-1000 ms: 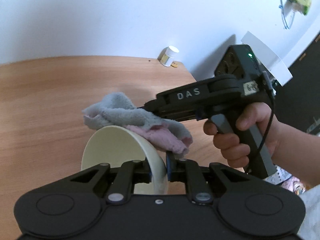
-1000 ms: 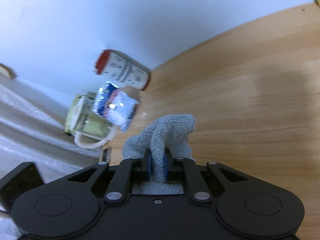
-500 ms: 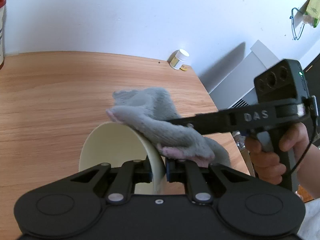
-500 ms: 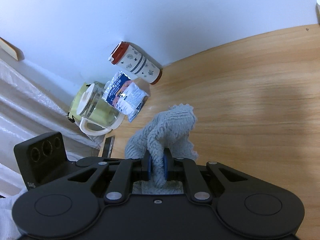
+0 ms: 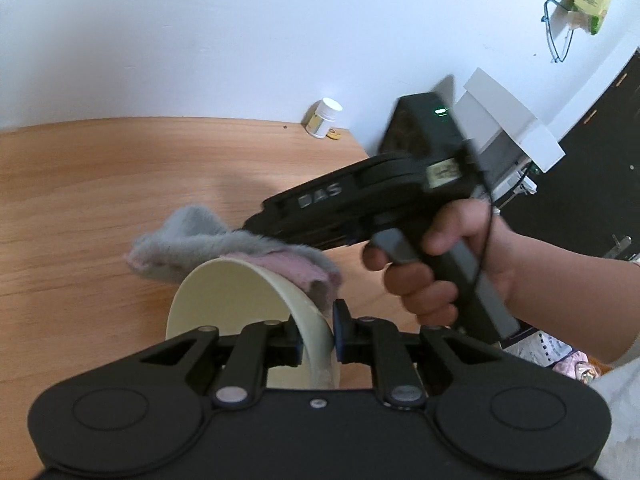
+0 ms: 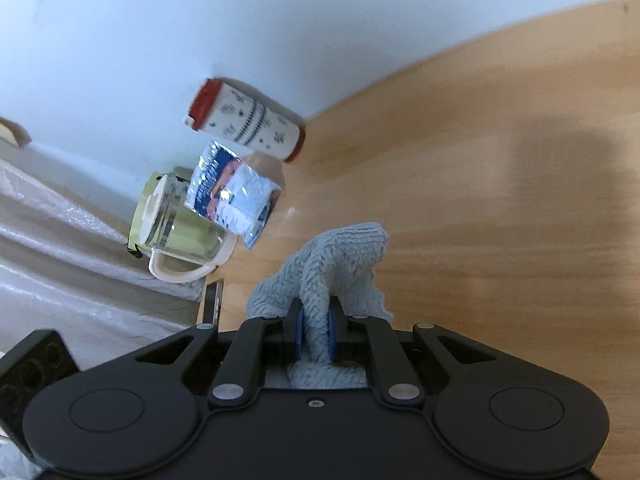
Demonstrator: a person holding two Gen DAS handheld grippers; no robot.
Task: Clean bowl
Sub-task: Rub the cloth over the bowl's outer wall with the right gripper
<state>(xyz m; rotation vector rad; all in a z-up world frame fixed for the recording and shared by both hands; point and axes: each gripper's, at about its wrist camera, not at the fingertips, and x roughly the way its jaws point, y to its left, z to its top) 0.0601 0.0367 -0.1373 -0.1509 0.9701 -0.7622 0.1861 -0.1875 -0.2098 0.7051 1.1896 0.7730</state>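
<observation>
- The left claw (image 5: 317, 336) gripped the rim of the cream bowl (image 5: 240, 312), one pad inside the wall and one outside. Its jaws were easing apart slightly, with the rim still between the pads.
- The bowl was tipped on its side, its opening turned to the left of the left wrist view, above the wooden surface (image 5: 100, 200).
- The right claw (image 6: 314, 334) was clamped tight on a fold of the grey cloth (image 6: 340, 264), which bunched up between the blue pads (image 6: 299, 336) and spread out ahead of them.
- In the left wrist view the cloth (image 5: 200, 236) lay draped over the top edge of the bowl, grey above and pink on its underside, touching the rim.
- The right claw's black body came in from the right of that view, blurred, held by the person's right hand (image 5: 440, 264) around its grey handle.
- A small white-capped bottle (image 5: 324, 118) stood at the far edge of the surface against the wall, well apart from the bowl.
- In the right wrist view a patterned tumbler (image 6: 248, 120) with a red lid, a shiny packet (image 6: 232, 196) and a glass jug (image 6: 176, 224) with a cream handle stood close together by the wall, beyond the cloth.
</observation>
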